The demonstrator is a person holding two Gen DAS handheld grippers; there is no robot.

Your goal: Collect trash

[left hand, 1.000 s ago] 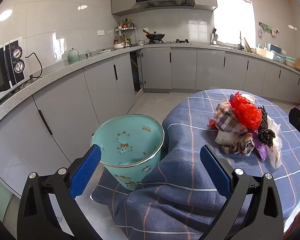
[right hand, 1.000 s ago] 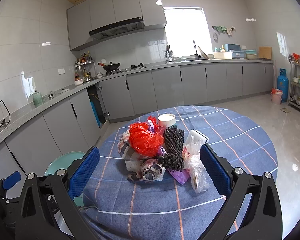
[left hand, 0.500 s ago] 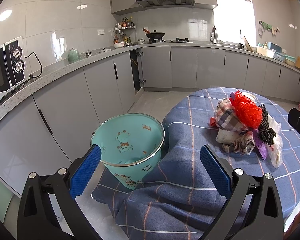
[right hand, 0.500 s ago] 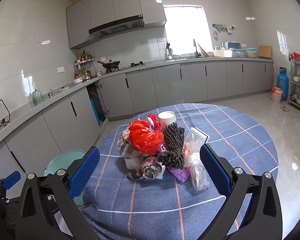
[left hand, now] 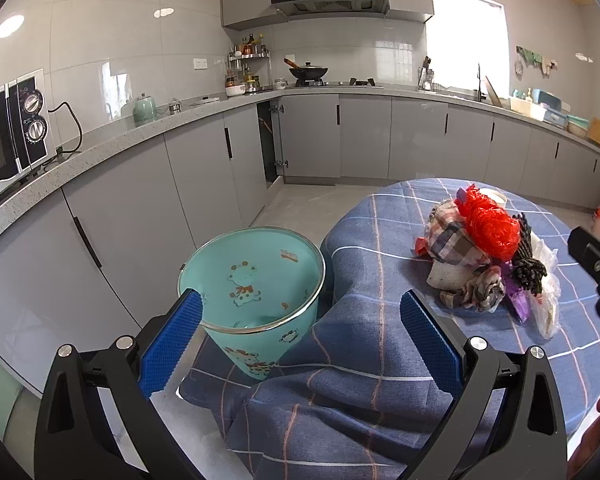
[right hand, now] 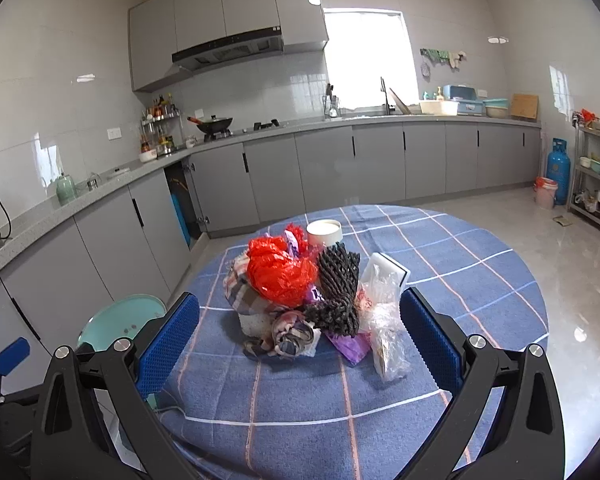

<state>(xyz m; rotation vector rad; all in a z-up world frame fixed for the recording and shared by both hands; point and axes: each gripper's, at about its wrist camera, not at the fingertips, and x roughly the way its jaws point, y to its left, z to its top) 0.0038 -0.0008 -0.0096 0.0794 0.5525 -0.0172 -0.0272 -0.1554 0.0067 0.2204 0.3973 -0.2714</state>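
A pile of trash [right hand: 308, 300] lies in the middle of a round table with a blue checked cloth [right hand: 460, 272]: a red plastic bag [right hand: 278, 270], a black net [right hand: 338, 292], checked rags, a purple wrapper, a clear bag [right hand: 386, 336] and a white cup [right hand: 324, 232]. The pile also shows in the left wrist view [left hand: 484, 256]. A teal bin [left hand: 252, 280] with cartoon prints stands on the floor left of the table. My left gripper [left hand: 300, 340] is open above the bin and the table edge. My right gripper [right hand: 300, 344] is open, just short of the pile.
Grey kitchen cabinets and a counter [left hand: 204, 116] run along the left and back walls, with a microwave [left hand: 12, 132] at the left. A blue gas cylinder [right hand: 558, 170] and a metal shelf [right hand: 598, 184] stand at the right. Tiled floor [right hand: 572, 272] lies right of the table.
Both grippers have drifted slightly; the pile sits a little lower and closer in the right wrist view. Both stay open and empty.
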